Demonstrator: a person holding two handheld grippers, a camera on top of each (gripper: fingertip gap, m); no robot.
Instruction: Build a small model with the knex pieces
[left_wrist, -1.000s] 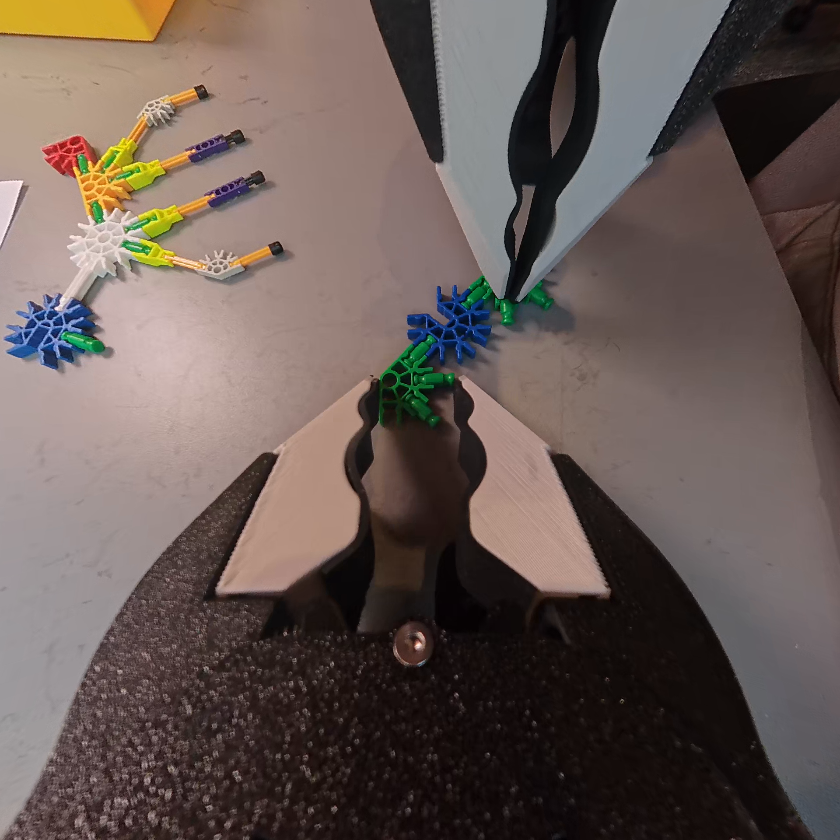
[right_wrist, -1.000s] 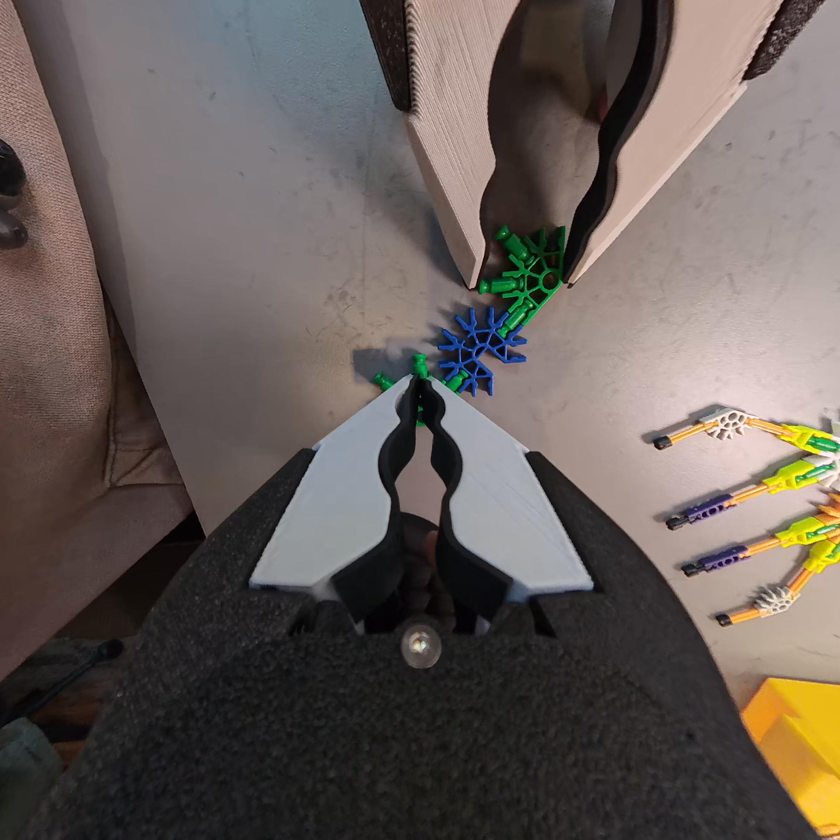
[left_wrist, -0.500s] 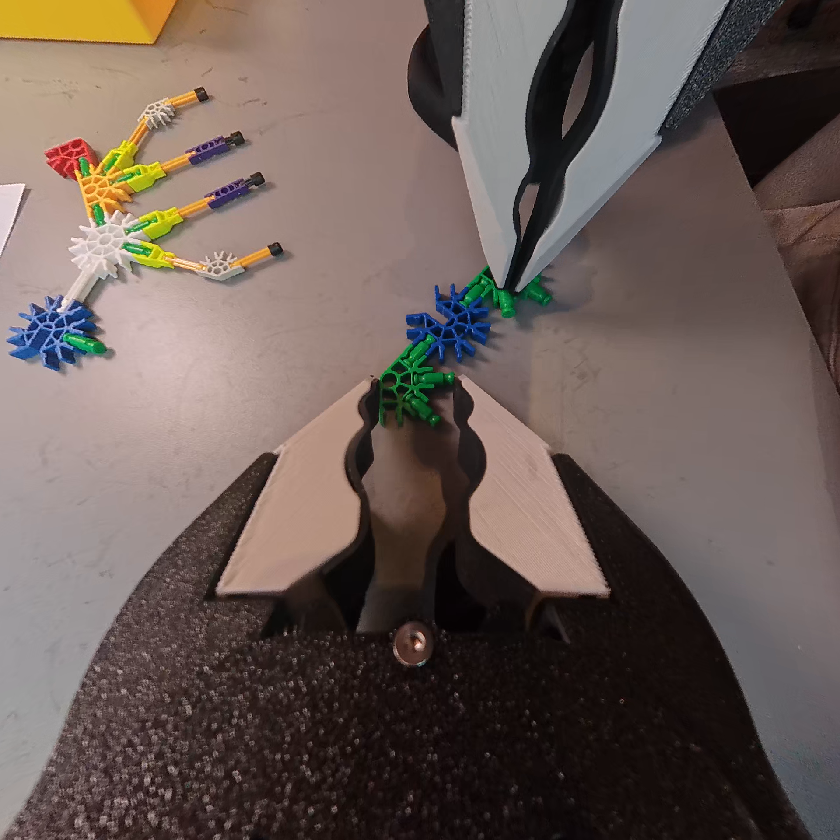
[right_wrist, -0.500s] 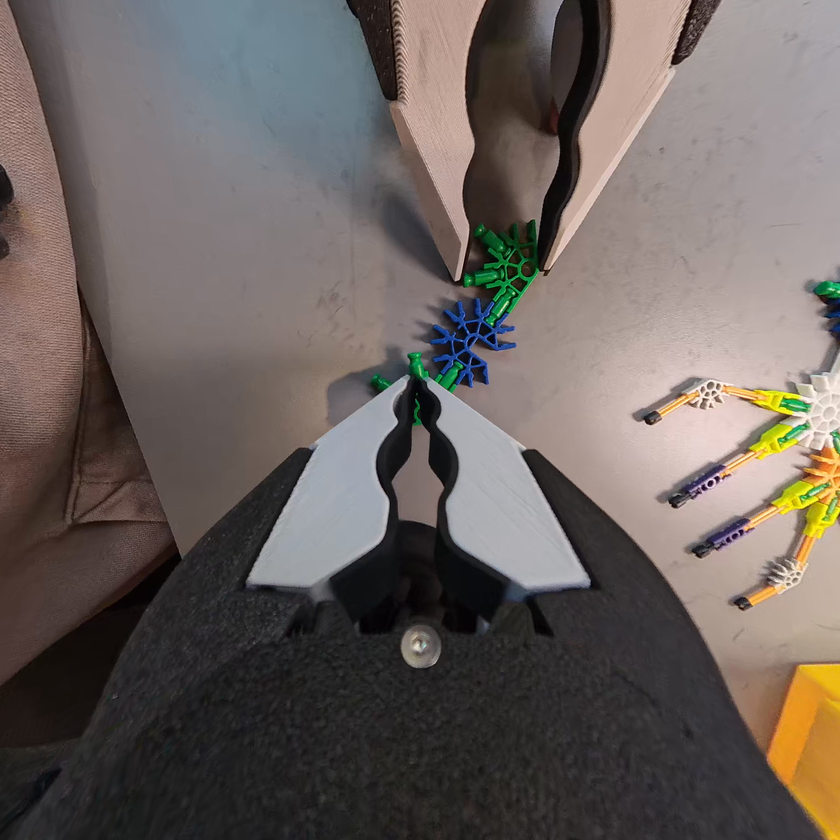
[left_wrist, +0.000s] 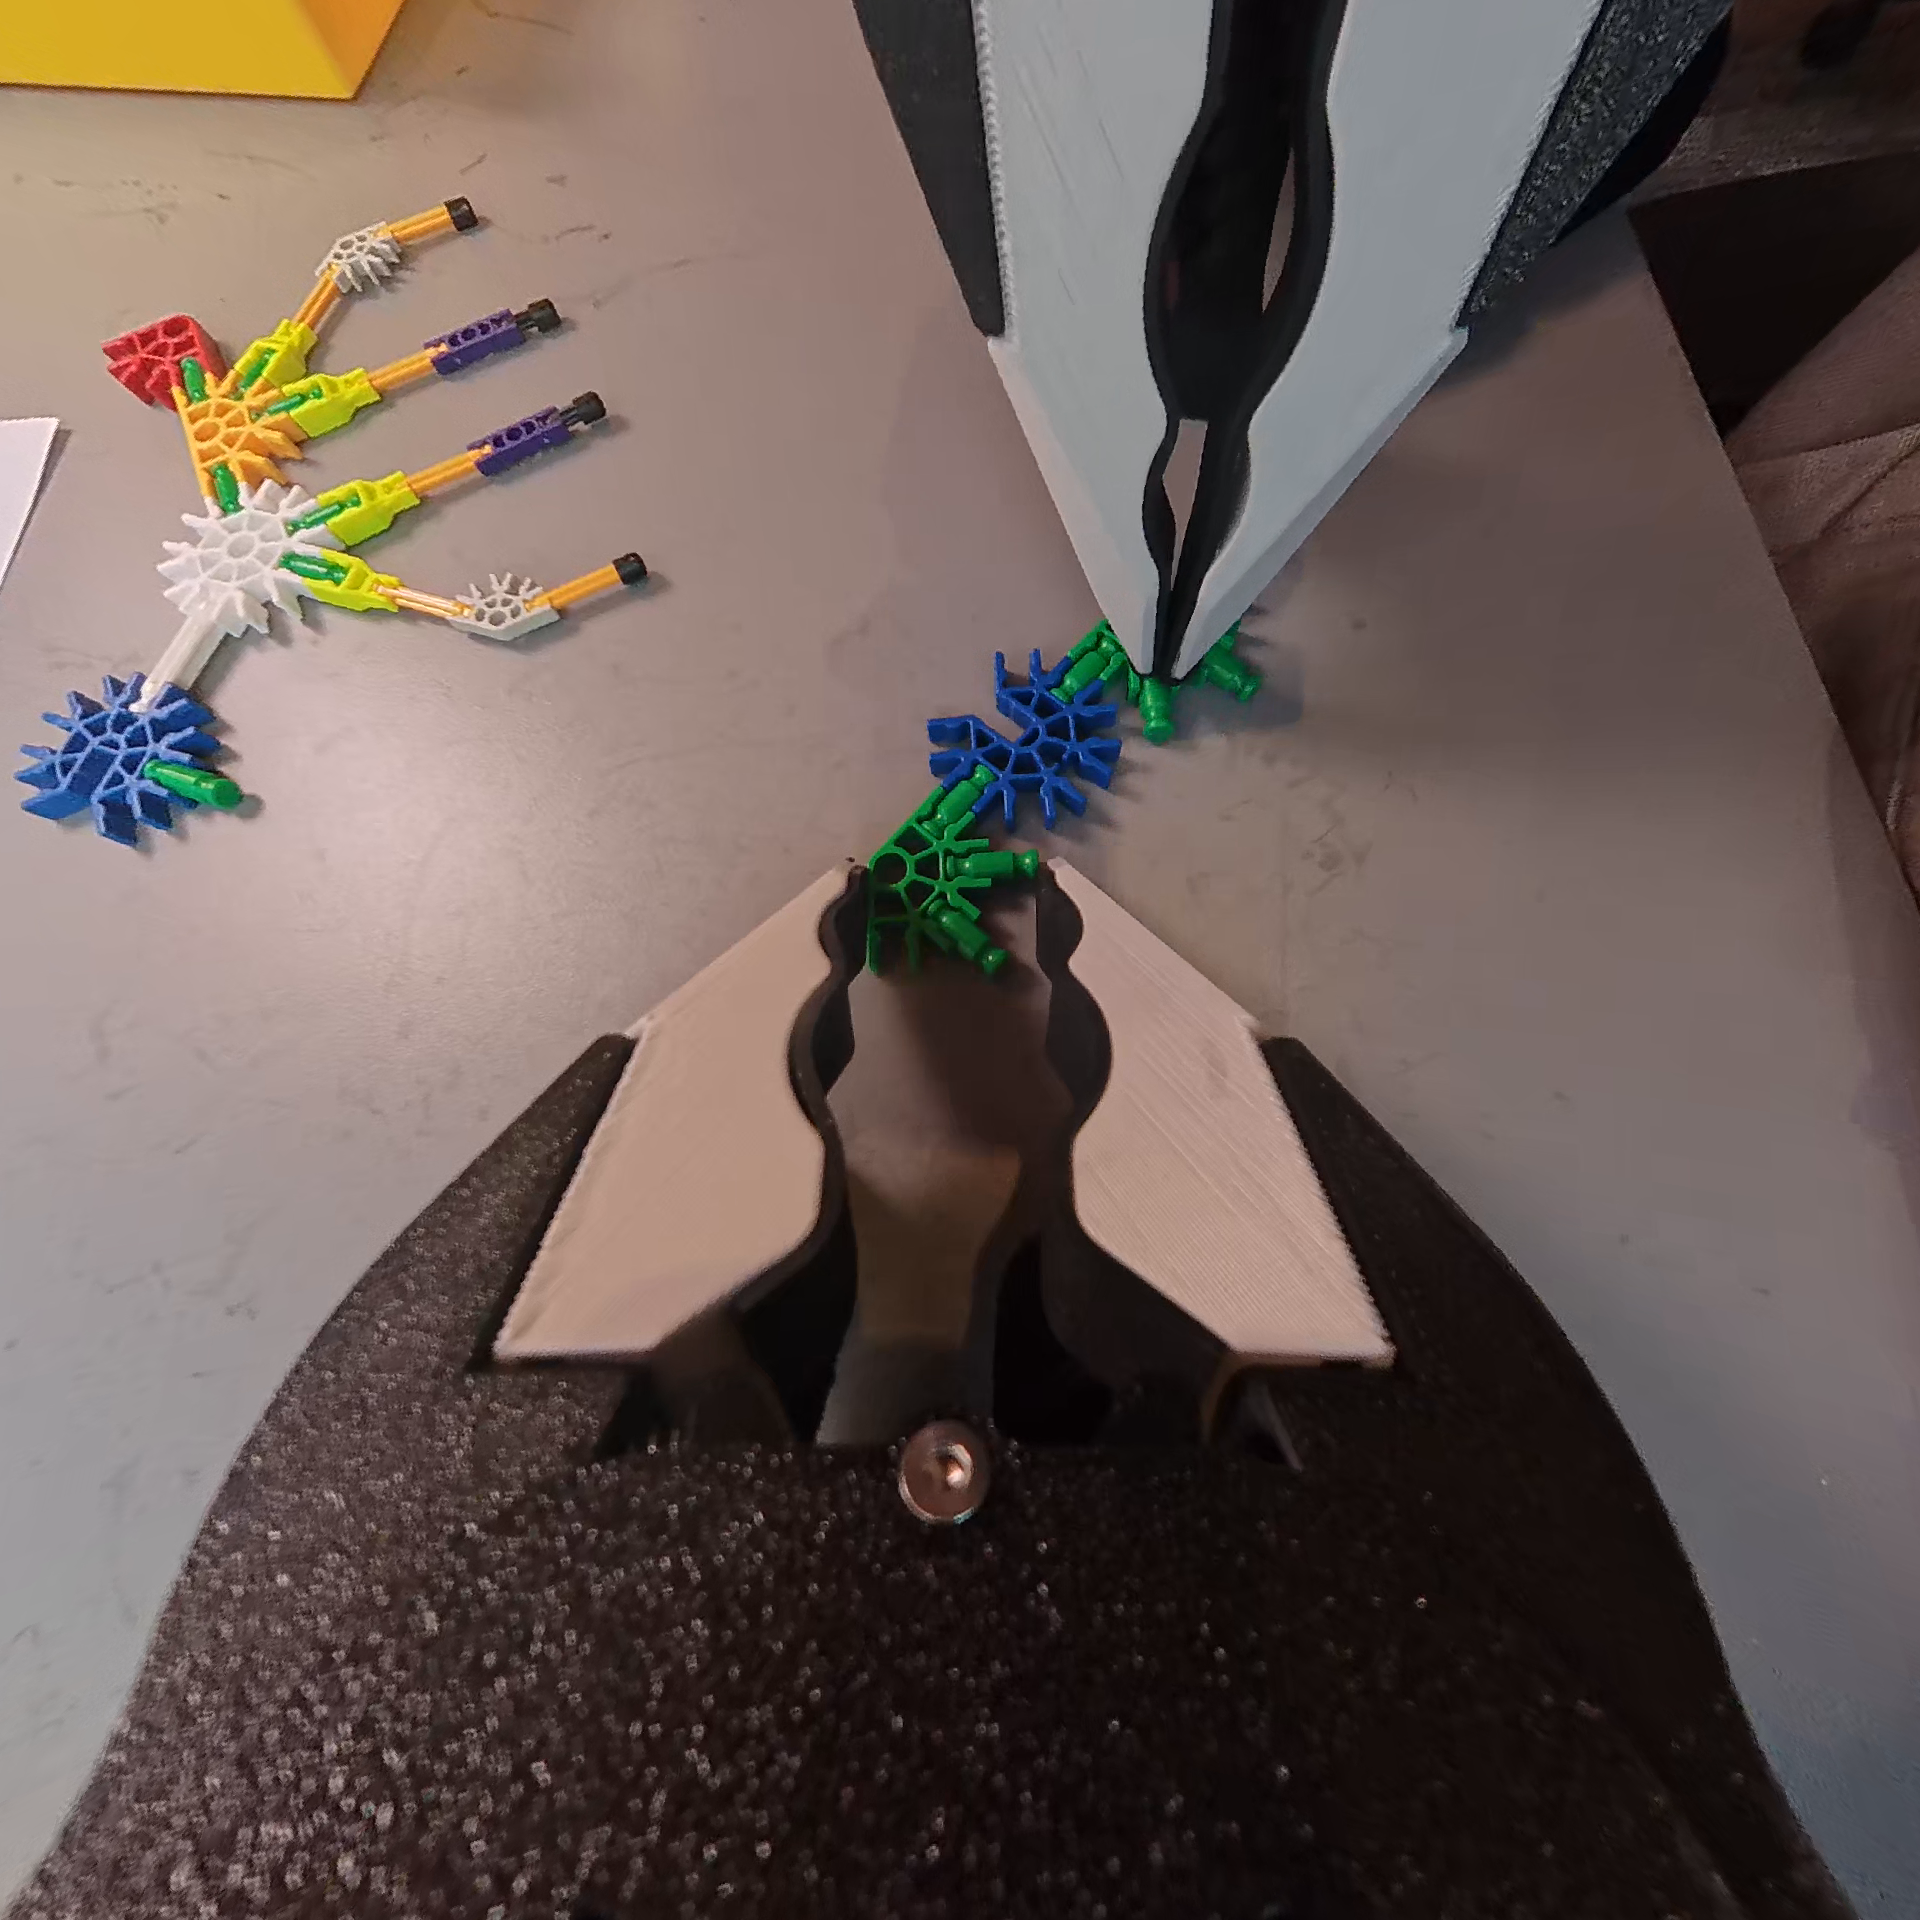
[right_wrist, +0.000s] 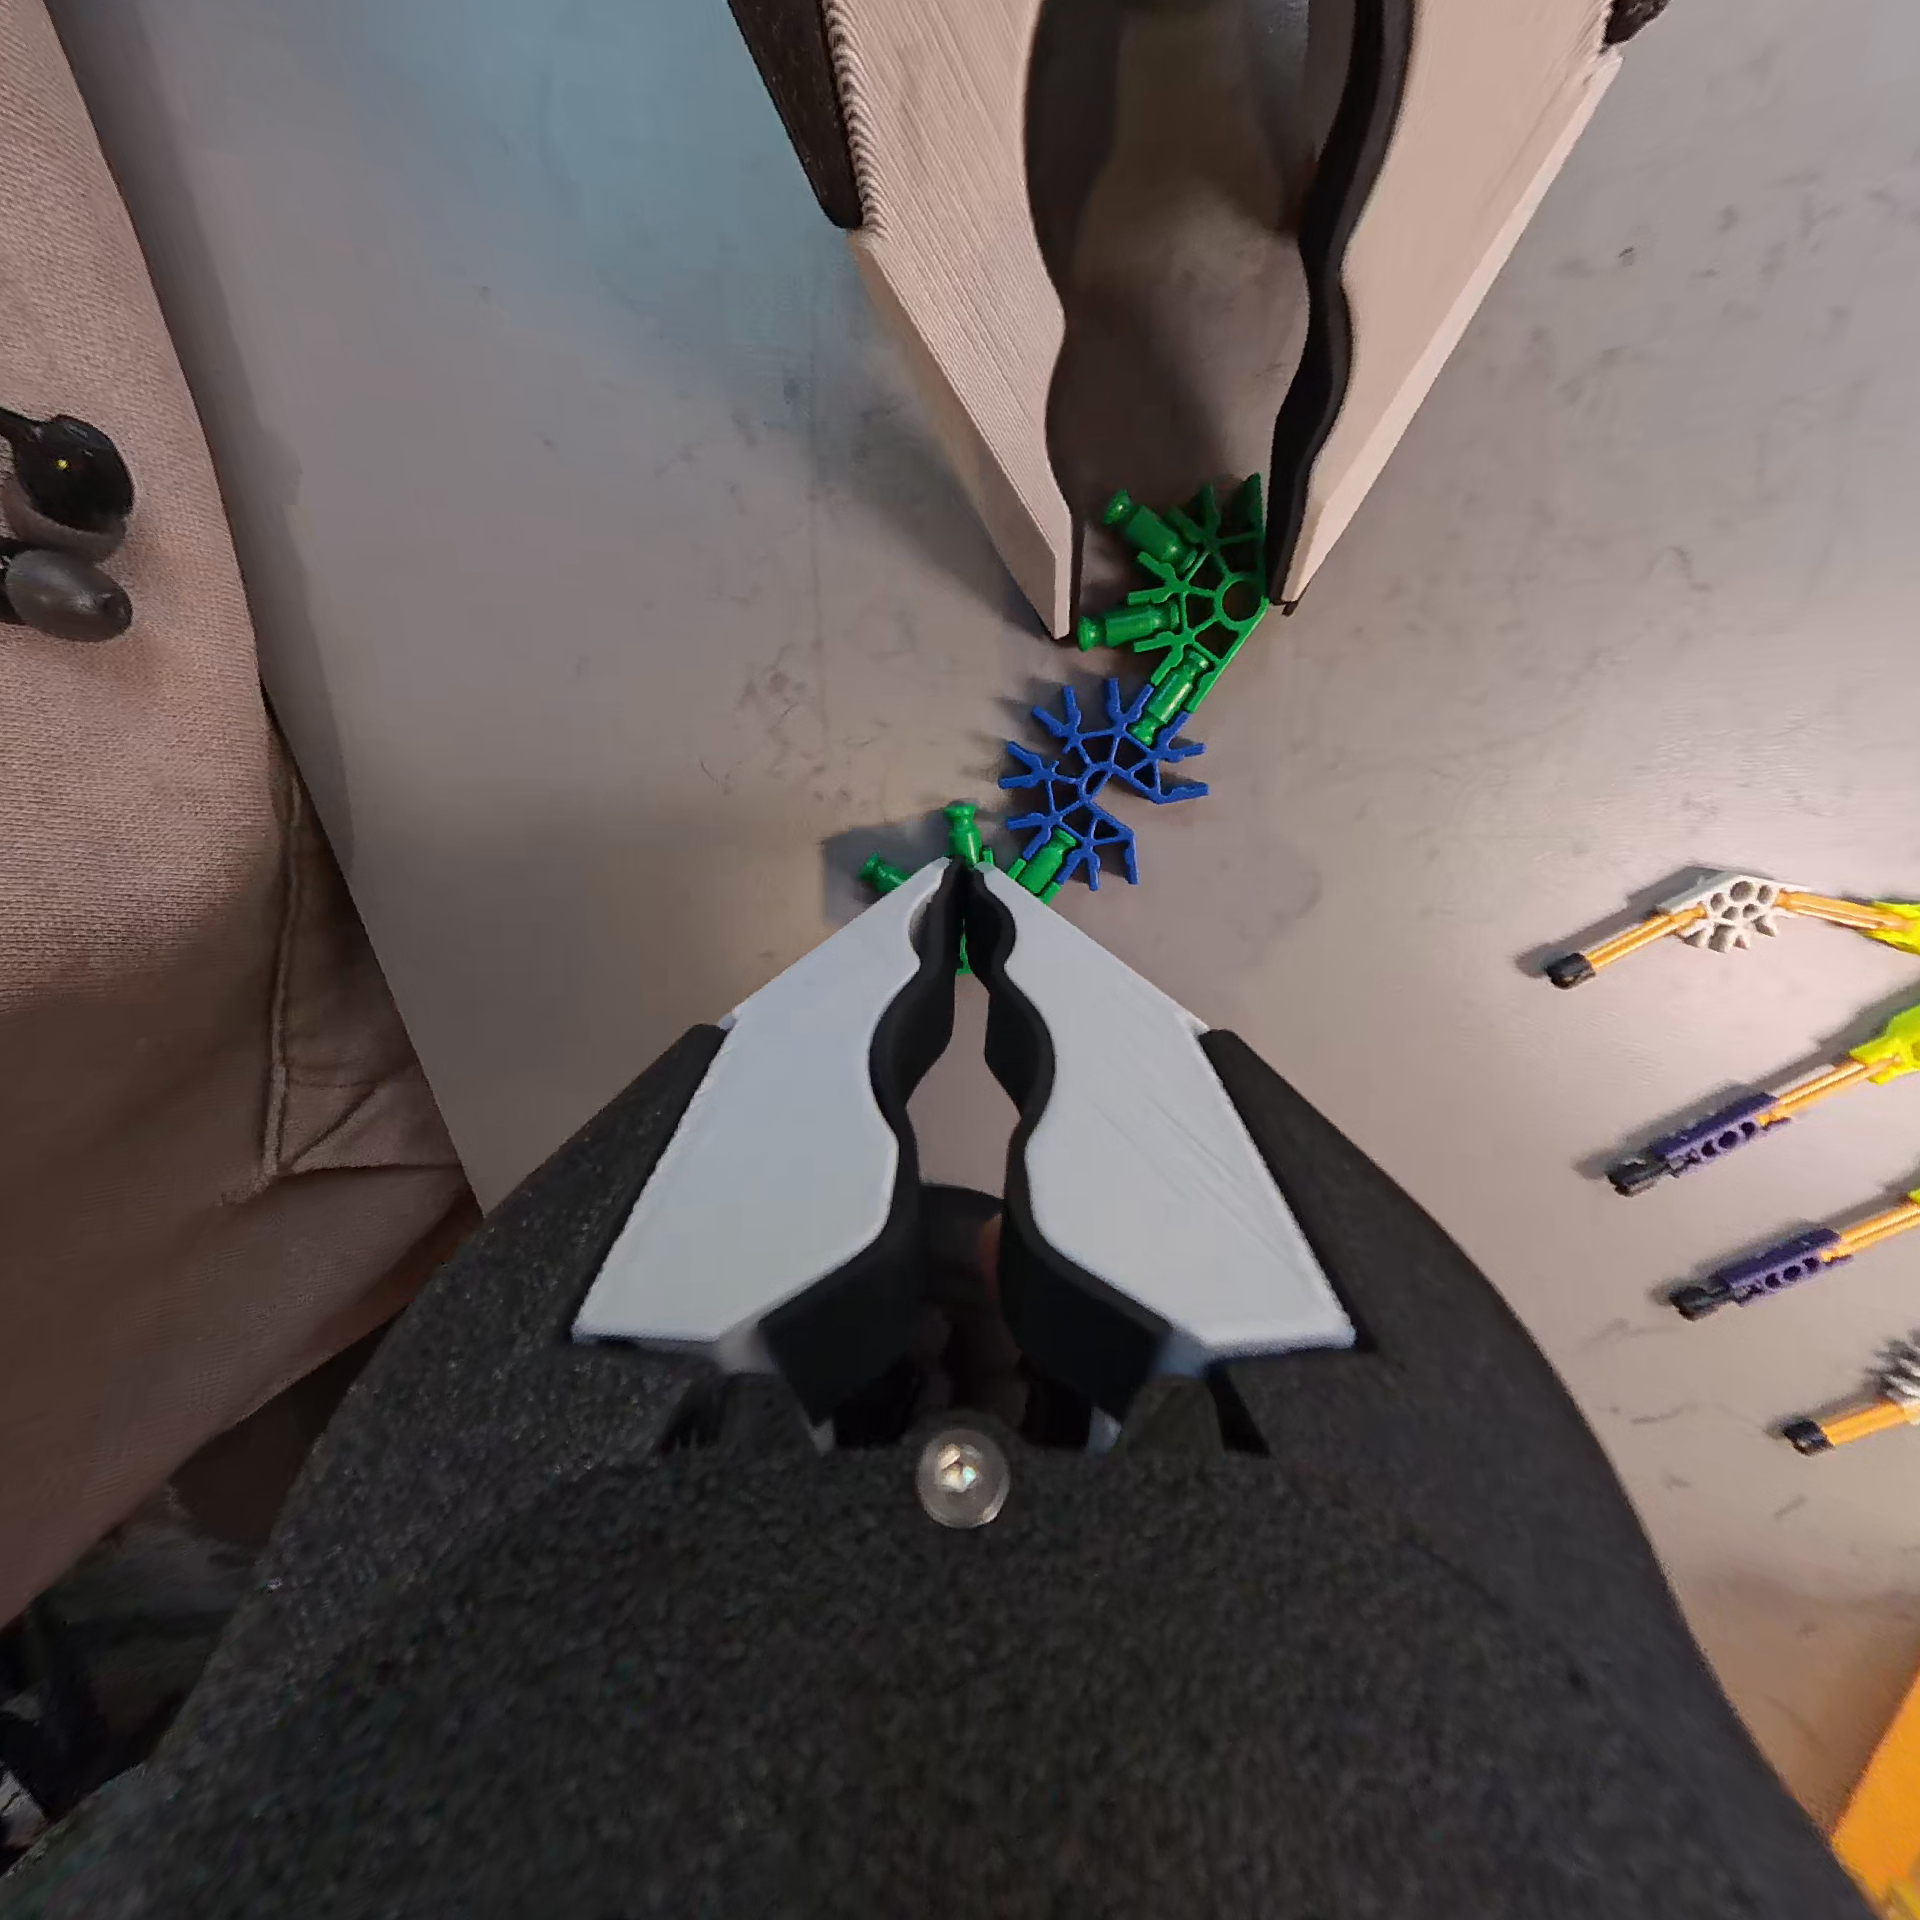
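a green and blue toy chain (left_wrist: 1023, 743) is laid flat on the table (left_wrist: 623, 935). one green end is pinched by the closed right gripper (right_wrist: 961, 883); the other end is straddled by the wide left gripper (left_wrist: 951, 888).

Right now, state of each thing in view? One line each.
left tongs: open, straddling the near green connector.
right tongs: shut on the far green connector.
green-blue chain: assembled, flat on the table.
multicolour assembly: joined, flat, untouched, apart from both tongs.
yellow box: at the table's far edge, cropped.
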